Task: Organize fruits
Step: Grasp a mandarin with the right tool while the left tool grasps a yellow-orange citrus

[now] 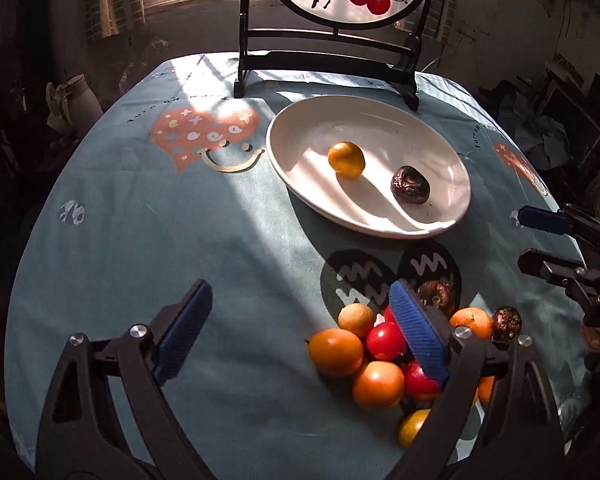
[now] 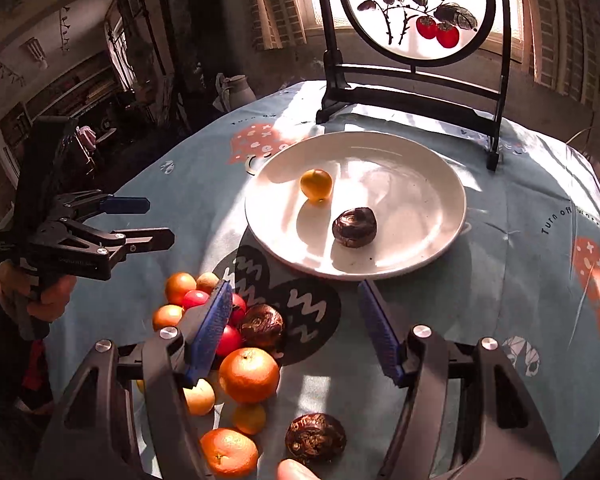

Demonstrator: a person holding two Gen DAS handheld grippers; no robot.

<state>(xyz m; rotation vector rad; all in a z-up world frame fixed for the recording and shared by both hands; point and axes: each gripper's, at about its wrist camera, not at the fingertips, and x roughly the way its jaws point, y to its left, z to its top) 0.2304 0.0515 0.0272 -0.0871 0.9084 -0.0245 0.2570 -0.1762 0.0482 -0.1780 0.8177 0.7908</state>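
While both grippers, left gripper [image 1: 300, 328] and right gripper [image 2: 296, 328], hover with fingers spread and empty, loose oranges and red tomatoes [image 1: 380, 344] cluster beside them, ahead of which sits a white ceramic plate [image 1: 300, 128].

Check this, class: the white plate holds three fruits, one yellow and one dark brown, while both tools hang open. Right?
Wrong count. The white plate holds two fruits: the yellow fruit and the dark brown fruit, as the right wrist view shows.
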